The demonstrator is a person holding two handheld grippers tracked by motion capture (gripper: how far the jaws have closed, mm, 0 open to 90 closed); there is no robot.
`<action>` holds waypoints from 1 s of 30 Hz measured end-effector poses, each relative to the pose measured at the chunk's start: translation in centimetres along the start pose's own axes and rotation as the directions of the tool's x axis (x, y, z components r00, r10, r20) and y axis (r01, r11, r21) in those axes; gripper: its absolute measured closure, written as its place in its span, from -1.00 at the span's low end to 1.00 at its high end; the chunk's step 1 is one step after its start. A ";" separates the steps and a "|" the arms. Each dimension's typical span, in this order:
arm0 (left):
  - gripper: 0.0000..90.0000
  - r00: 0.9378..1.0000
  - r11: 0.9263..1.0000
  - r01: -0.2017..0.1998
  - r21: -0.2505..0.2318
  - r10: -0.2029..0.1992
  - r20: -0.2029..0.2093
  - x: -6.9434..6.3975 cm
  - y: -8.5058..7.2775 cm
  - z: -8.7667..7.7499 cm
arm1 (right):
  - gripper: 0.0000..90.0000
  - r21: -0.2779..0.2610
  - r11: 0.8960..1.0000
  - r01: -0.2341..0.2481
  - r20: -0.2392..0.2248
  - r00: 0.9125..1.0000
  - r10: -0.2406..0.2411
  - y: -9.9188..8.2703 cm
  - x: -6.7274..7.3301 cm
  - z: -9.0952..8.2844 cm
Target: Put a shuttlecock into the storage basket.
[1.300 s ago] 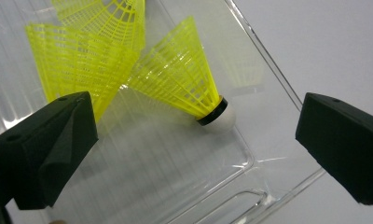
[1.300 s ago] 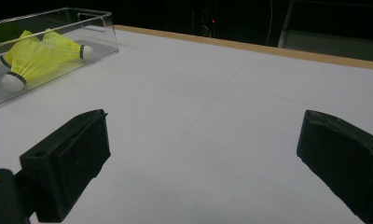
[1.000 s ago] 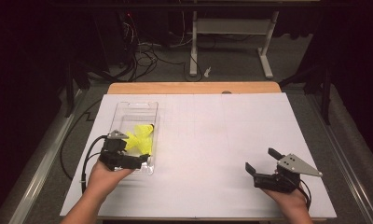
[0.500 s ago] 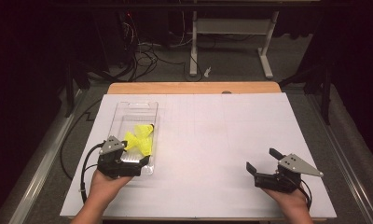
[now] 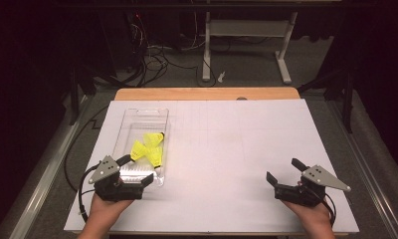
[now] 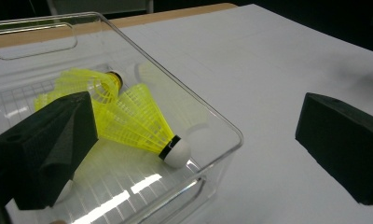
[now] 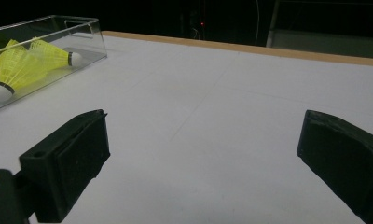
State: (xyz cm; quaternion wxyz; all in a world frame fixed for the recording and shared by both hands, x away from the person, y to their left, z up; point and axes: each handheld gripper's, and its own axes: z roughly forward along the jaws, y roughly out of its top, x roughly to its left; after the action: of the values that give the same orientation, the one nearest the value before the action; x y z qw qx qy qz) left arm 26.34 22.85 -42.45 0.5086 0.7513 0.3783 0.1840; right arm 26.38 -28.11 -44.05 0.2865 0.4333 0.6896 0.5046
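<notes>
A clear plastic bin (image 5: 137, 117) lies at the table's left with yellow shuttlecocks (image 5: 149, 148) in it. My left gripper (image 5: 136, 170) is open at the bin's near end, holding nothing. In the left gripper view the left gripper (image 6: 198, 112) straddles the bin's near corner (image 6: 222, 126): one jaw over the inside, the other over the white table. A shuttlecock (image 6: 138, 123) with a white cork lies just ahead, and another (image 6: 89, 84) behind it. My right gripper (image 5: 285, 171) stands open and empty near the front right; the right gripper (image 7: 205, 121) faces bare table, with the bin (image 7: 89, 25) and shuttlecocks (image 7: 47, 53) far left.
White paper (image 5: 237, 149) covers the table, with a wooden strip (image 5: 207, 93) along the far edge. A black cable (image 5: 80, 196) trails off the left gripper. Beyond the table are floor cables and a white desk frame (image 5: 247, 30).
My left gripper has drawn back toward the person, from over the shuttlecocks to the bin's near end, still open. The right gripper has stayed put.
</notes>
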 end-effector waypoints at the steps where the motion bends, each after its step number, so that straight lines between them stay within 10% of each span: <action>1: -0.99 1.000 1.000 -0.010 0.000 0.010 0.002 -0.1 -0.2 -0.1 | -0.95 -0.006 1.000 0.002 0.001 1.000 -0.002 0.0 0.0 -0.1; 30: -0.99 0.999 0.999 -0.035 0.007 0.035 -0.013 -0.4 -1.0 -0.2 | -0.96 -0.052 0.998 0.036 -0.019 0.999 -0.037 0.2 0.2 -0.3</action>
State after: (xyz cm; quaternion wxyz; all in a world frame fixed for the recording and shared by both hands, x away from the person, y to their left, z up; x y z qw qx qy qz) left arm 25.58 22.81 -43.22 0.5003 0.7583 0.3688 0.1966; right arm 26.16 -28.05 -43.74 0.2997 0.4080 0.6871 0.5212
